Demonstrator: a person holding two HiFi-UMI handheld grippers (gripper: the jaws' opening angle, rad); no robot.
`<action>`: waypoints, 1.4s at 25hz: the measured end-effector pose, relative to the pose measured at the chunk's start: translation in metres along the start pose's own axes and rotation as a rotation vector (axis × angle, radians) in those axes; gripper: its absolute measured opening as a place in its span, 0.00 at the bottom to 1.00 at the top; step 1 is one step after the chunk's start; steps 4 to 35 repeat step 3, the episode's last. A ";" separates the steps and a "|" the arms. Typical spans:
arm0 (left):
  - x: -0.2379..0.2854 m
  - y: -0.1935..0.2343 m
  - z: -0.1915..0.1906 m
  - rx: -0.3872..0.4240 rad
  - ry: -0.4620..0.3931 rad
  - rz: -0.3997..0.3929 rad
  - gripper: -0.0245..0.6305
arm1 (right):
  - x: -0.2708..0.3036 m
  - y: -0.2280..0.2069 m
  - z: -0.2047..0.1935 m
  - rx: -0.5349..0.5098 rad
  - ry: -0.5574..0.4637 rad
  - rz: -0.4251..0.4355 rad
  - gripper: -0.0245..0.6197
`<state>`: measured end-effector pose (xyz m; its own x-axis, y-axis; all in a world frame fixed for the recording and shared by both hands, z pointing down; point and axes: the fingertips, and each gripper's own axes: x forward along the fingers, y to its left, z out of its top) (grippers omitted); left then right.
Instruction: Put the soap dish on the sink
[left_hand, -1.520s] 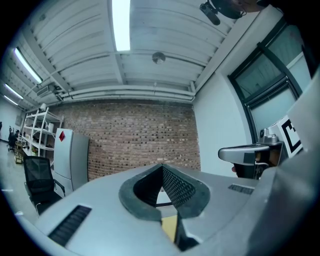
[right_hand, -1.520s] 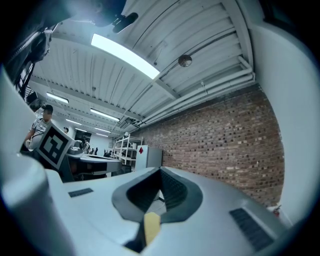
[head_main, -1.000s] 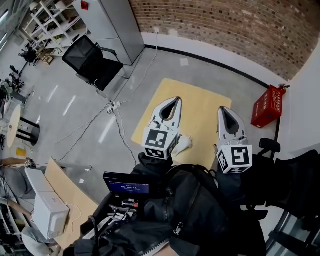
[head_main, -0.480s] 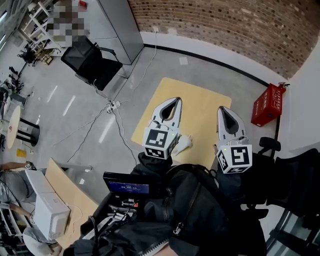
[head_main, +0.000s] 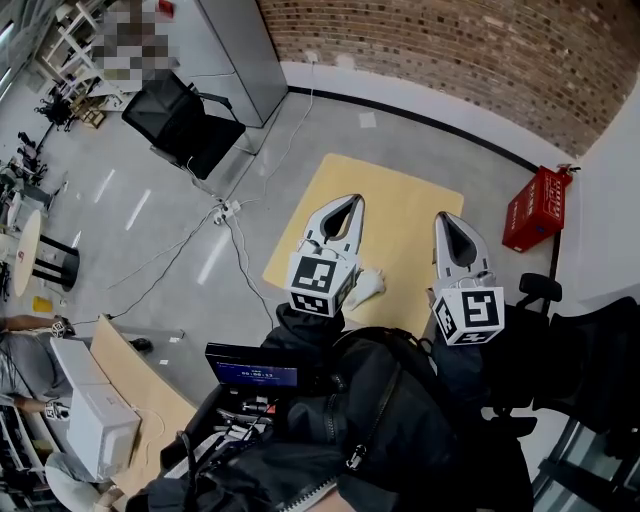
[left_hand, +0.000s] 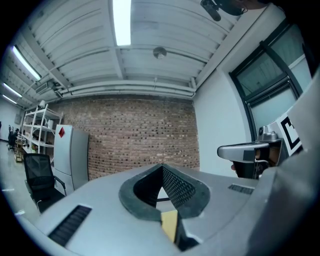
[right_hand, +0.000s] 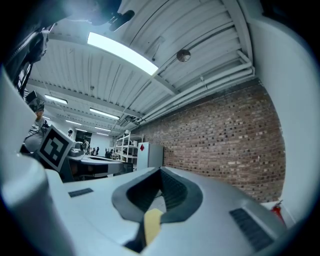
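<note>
Left claw (head_main: 352, 199), right claw (head_main: 446, 216) (both closed, empty)

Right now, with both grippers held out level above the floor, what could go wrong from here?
1. No soap dish or sink shows in any view. The grey left gripper and grey right gripper are both shut and empty, so the task may not be under way.
2. A white power strip with trailing cables lies on the grey floor ahead. Walking that way could mean a trip.
</note>
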<state>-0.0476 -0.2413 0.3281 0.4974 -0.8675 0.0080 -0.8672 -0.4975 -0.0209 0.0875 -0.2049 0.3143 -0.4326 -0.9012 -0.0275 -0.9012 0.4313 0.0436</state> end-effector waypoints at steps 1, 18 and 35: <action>0.000 0.001 -0.001 0.000 0.001 -0.001 0.04 | 0.001 0.000 -0.001 -0.001 0.001 0.001 0.05; 0.001 0.002 -0.002 0.000 0.002 -0.002 0.04 | 0.002 0.001 -0.002 -0.002 0.002 0.002 0.05; 0.001 0.002 -0.002 0.000 0.002 -0.002 0.04 | 0.002 0.001 -0.002 -0.002 0.002 0.002 0.05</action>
